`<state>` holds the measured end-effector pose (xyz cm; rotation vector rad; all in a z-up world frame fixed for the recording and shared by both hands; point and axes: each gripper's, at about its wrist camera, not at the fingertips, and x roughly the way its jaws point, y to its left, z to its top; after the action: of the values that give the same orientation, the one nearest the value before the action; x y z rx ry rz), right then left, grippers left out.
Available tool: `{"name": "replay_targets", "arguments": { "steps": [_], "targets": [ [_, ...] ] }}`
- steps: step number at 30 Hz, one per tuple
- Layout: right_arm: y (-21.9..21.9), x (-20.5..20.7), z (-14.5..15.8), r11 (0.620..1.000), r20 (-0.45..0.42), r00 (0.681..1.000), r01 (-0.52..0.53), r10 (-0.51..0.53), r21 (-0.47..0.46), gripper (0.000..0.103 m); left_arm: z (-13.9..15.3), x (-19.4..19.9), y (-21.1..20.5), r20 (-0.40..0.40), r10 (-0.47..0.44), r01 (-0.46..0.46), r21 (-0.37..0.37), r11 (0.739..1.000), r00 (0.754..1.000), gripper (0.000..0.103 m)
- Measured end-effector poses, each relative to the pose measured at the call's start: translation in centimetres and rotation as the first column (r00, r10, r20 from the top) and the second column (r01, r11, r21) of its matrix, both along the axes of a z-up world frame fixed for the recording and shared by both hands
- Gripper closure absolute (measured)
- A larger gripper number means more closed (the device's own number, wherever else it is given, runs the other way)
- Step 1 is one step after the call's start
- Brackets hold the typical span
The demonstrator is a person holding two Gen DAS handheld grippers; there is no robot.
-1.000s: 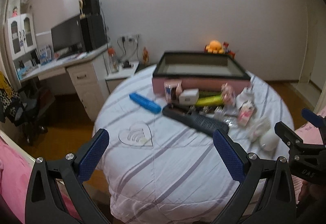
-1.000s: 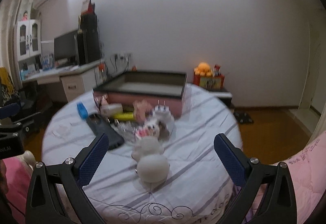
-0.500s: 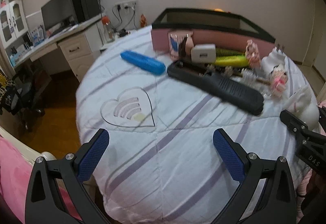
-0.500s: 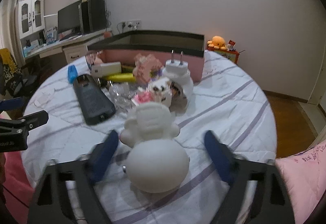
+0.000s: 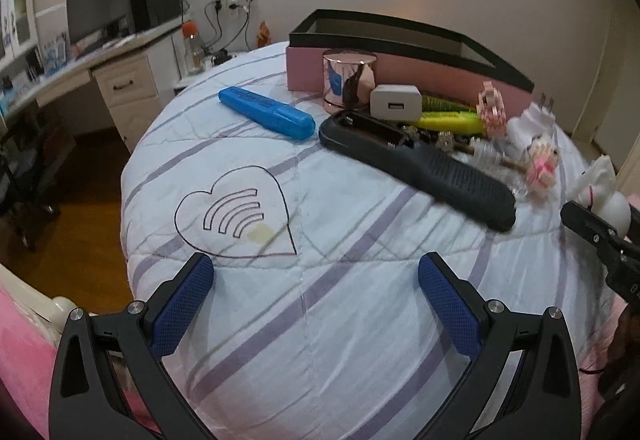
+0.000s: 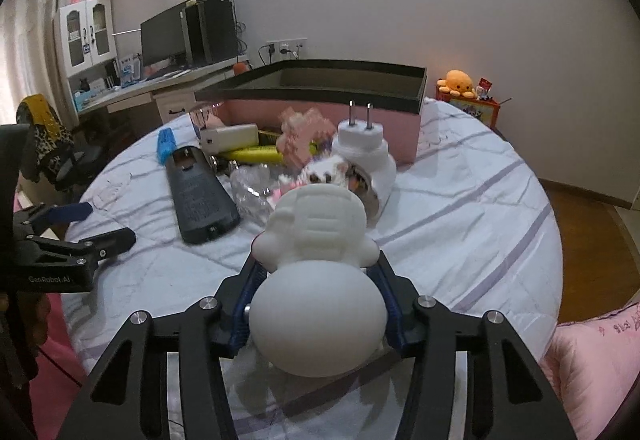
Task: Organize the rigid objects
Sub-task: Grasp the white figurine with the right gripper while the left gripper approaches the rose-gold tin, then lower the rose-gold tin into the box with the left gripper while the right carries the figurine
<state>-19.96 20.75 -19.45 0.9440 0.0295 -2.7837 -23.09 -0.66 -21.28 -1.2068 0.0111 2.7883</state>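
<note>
A white rounded figurine point(image 6: 316, 280) stands on the striped quilt point(image 6: 460, 224), and my right gripper point(image 6: 318, 268) is closing on it, its blue pads point(image 6: 242, 304) against both sides. The figurine's top point(image 5: 604, 196) shows at the right edge of the left wrist view. My left gripper point(image 5: 314, 272) hangs open over the quilt beside the heart pattern point(image 5: 236, 212), nothing between its fingers. A pink box with a black rim point(image 5: 420, 68) sits at the back. Before it lie a black remote-like case point(image 5: 420, 164), a blue case point(image 5: 266, 112), a white charger point(image 5: 394, 104) and a rose-gold tin point(image 5: 348, 80).
A white plug adapter point(image 6: 362, 156), a yellow-green tube point(image 5: 448, 118) and small pink block toys point(image 5: 542, 170) crowd the space before the box. A desk with a monitor point(image 5: 100, 12) stands at the left. Pink bedding point(image 6: 592, 352) lies right of the table.
Both grippers came down and closer to the table. The right jaws went from wide open to closed around the white figurine. The left jaws stayed open.
</note>
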Motion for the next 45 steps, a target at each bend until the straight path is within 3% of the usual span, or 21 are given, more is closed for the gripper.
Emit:
{"name": "replay_targets", "arguments": {
  "steps": [5, 8, 19, 21, 23, 28, 30, 32, 33, 39, 45],
  "targets": [
    [0.3, -0.8, 1.5, 1.000, -0.016, 1.000, 0.002, -0.002, 0.007, 0.050, 2.0, -1.4, -0.8, -0.021, 0.022, -0.021, 0.035, 0.999, 1.000, 0.000],
    [0.7, -1.6, 2.3, 1.000, -0.024, 1.000, 0.008, -0.008, 0.008, 0.050, 3.1, -3.0, -0.8, -0.037, 0.043, -0.042, 0.019, 0.999, 0.998, 0.000],
    [2.4, -6.9, 5.4, 0.999, -0.062, 0.997, 0.038, -0.037, 0.015, 0.050, 5.1, -11.3, 1.7, -0.053, -0.014, 0.015, 0.031, 0.999, 0.998, 0.001],
    [2.8, -7.8, 5.7, 0.999, -0.063, 0.997, 0.042, -0.041, 0.015, 0.049, 4.8, -12.4, 1.8, -0.036, -0.013, 0.014, 0.028, 1.000, 0.999, 0.005],
    [3.1, -8.6, 5.9, 0.999, -0.065, 0.997, 0.043, -0.042, 0.015, 0.050, 4.2, -13.6, 1.8, -0.013, -0.007, 0.008, 0.027, 1.000, 1.000, 0.015],
    [3.1, -10.2, 5.8, 0.999, -0.052, 0.998, 0.039, -0.038, 0.021, 0.049, 3.0, -15.7, 2.7, 0.036, -0.022, 0.022, -0.001, 1.000, 0.999, 0.018],
    [3.1, -10.8, 5.7, 0.999, -0.047, 0.998, 0.040, -0.039, 0.025, 0.049, 2.6, -16.0, 3.2, 0.047, -0.038, 0.038, -0.007, 0.999, 0.998, 0.026],
    [3.1, -11.2, 5.7, 0.999, -0.045, 0.998, 0.040, -0.039, 0.025, 0.049, 2.3, -16.3, 3.4, 0.053, -0.069, 0.068, 0.025, 0.997, 0.996, 0.050],
    [3.0, -11.5, 5.7, 0.999, -0.042, 0.998, 0.039, -0.037, 0.026, 0.049, 2.1, -16.4, 3.6, 0.060, -0.081, 0.079, 0.033, 0.996, 0.995, 0.055],
    [2.7, -12.1, 6.0, 0.999, -0.043, 0.999, 0.033, -0.031, 0.035, 0.049, 3.1, -15.6, 4.1, 0.040, -0.094, 0.094, 0.001, 0.996, 0.995, 0.056],
    [2.8, -13.1, 6.4, 0.999, -0.057, 0.998, 0.028, -0.025, 0.045, 0.049, 6.3, -14.3, 4.0, -0.044, -0.115, 0.116, 0.003, 0.993, 0.992, 0.056]
  ]
}}
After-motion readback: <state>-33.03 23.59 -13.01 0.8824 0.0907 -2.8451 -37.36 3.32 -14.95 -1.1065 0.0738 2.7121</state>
